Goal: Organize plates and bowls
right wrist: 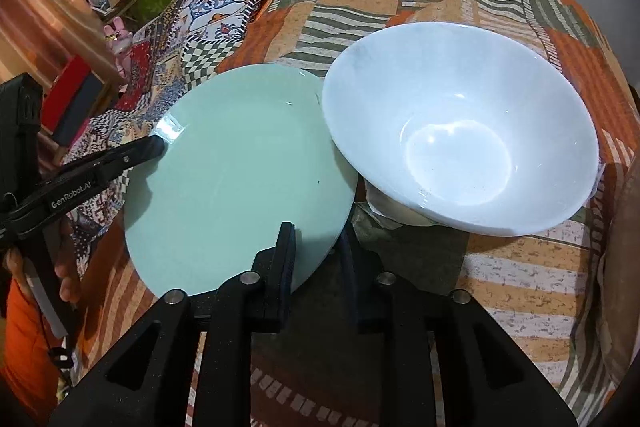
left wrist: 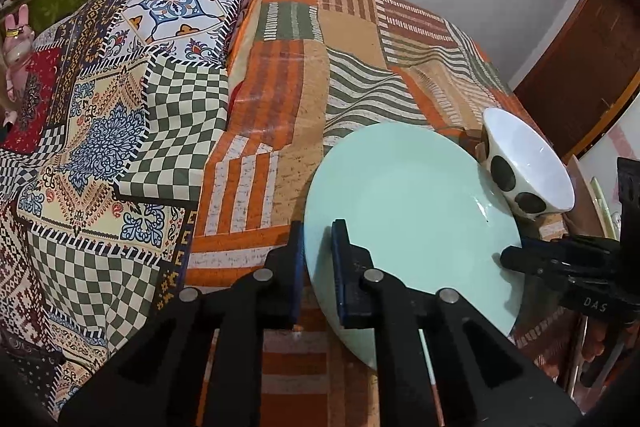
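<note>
On the bed point(left wrist: 280, 75), over the orange-striped patchwork cover, I have the green plate point(left wrist: 400, 195) pinched from two sides. My left gripper point(left wrist: 318, 267) is closed on the plate's rim: one pad under the edge, the other on top, at about 7 o'clock of the plate in the left wrist view. My right gripper point(right wrist: 316, 251) is closed on the opposite rim, at about 5 o'clock of the plate in its own view, one finger over the face and one behind the edge.

Both arms are equally near; the plate spans the gap between them, so the line from gripper to gripper runs across its full width.

The relation that matters: the white bowl point(right wrist: 460, 147), dark-spotted on its outside, sits tilted at 2 o'clock from the plate in the right wrist view. Its rim overlaps the plate's far edge; I cannot tell whether it rests on the plate or only beside it.

Judgement: a lift must take the plate away from the bowl, toward 8 o'clock, both hands level. Tipping toward the bowl risks knocking it. The glazed rim looks slippery; a thin pinch may slide.
</note>
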A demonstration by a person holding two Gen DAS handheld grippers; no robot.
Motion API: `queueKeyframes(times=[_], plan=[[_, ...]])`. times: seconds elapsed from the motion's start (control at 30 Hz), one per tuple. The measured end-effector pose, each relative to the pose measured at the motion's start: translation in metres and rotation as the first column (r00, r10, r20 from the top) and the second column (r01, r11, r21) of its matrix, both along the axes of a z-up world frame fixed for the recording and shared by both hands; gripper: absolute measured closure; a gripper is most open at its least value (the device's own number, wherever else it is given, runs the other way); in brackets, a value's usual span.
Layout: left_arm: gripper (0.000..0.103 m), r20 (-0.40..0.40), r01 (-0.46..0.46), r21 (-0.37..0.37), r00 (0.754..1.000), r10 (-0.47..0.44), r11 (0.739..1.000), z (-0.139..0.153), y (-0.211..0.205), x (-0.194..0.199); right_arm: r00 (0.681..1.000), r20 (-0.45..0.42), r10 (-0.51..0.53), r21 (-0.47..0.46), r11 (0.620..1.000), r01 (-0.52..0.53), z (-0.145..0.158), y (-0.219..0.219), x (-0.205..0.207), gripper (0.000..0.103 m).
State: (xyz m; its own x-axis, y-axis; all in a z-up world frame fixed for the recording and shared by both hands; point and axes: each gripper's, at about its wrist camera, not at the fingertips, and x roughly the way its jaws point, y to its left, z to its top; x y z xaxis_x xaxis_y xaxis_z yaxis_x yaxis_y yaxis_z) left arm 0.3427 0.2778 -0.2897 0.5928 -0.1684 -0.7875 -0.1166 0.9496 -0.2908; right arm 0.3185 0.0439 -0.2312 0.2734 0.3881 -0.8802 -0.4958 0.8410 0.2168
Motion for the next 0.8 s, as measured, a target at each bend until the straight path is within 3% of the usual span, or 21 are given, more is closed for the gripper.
queueKeyframes(times=[0.13, 0.33, 0.8], plan=[[0.091, -0.012, 0.010, 0.033, 1.000, -0.010, 0.999, 0.002, -0.004, -0.007, 1.000, 0.001, 0.005, -0.009, 1.000, -0.005, 0.002, 0.002, -0.001, 0.084], [0.091, 0.000, 0.009, 0.023, 1.000, -0.009, 1.000, 0.016, -0.009, -0.040, 1.000, -0.028, 0.008, 0.044, 0.999, -0.007, 0.010, -0.007, -0.013, 0.087], [0.091, 0.158, -0.006, 0.091, 0.987, -0.009, 0.996, 0.110, -0.062, -0.136, 0.996, 0.091, -0.002, 0.162, 0.987, -0.013, 0.075, -0.042, -0.077, 0.088]])
